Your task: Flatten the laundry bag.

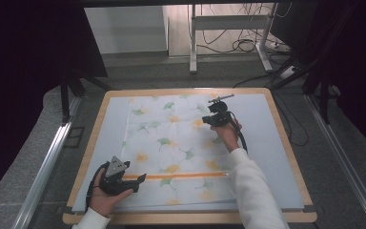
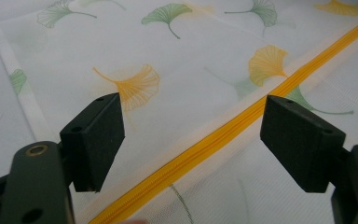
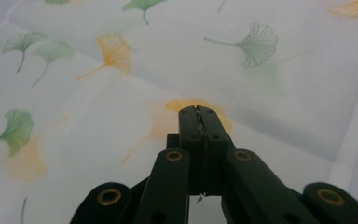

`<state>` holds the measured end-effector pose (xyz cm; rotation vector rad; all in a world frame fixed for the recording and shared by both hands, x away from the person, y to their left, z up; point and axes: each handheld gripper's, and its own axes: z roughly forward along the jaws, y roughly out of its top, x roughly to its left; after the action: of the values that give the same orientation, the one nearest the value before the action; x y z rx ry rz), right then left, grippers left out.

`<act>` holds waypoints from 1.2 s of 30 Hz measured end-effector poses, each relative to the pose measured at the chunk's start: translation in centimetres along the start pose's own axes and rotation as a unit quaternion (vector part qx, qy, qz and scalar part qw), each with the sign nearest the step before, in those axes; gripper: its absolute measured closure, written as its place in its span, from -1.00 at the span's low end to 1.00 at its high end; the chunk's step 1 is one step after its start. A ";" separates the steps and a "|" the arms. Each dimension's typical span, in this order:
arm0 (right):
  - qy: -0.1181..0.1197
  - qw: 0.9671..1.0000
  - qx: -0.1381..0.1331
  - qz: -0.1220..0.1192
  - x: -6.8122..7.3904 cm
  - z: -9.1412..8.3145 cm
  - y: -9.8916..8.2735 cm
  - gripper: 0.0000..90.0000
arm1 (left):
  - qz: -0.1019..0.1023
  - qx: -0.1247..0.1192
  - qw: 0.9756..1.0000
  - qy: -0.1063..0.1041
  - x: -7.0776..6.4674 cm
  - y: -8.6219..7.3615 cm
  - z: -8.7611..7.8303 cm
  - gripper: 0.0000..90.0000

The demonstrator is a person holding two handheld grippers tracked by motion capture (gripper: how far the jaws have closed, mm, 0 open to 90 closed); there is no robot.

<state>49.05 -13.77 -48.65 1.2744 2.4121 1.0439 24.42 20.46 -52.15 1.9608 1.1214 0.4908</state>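
Below, the yellow zipper (image 2: 200,151) is seen running between the wide-spread jaws of the left gripper (image 2: 193,140); the right gripper (image 3: 199,112) is held with jaws pressed together above the leaf-printed cloth (image 3: 121,93).

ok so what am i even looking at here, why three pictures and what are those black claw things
There is no robot here. A person stands at a table and holds a hand tool in each hand, each with two black jaws.

The high view looks down from above the person's side. The other two pictures come from small cameras riding on each tool, looking along its jaws.

On the table lies a thin white fabric bag printed with green and orange ginkgo leaves, with an orange zipper running across its near part.

The left gripper is open, its jaws standing either side of the zipper without pinching it. The right gripper is shut, farther out over the fabric. Something thin may be caught between its jaws, but it is too small to name.
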 end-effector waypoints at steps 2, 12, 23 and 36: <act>0.006 1.000 -0.001 -0.010 0.3 -0.8 -0.6 0.98 | -0.003 0.001 1.000 -0.002 0.0 0.0 0.0 -0.53; 0.044 0.998 -0.018 -0.043 1.9 -5.3 -4.0 0.98 | -0.011 0.003 1.000 0.002 -0.1 -0.3 0.2 -0.54; 0.077 0.995 -0.021 -0.061 3.6 -9.5 -9.1 0.98 | -0.008 0.002 1.000 0.006 -0.4 -0.3 0.3 -0.56; 0.100 0.994 -0.018 -0.033 3.6 -13.1 -15.2 0.98 | -0.003 0.007 1.000 0.008 -0.3 -0.3 0.6 -0.59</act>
<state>30.89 -22.94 -49.01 1.1178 2.5481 1.2425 24.48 20.03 -52.71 1.9682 1.1416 0.4978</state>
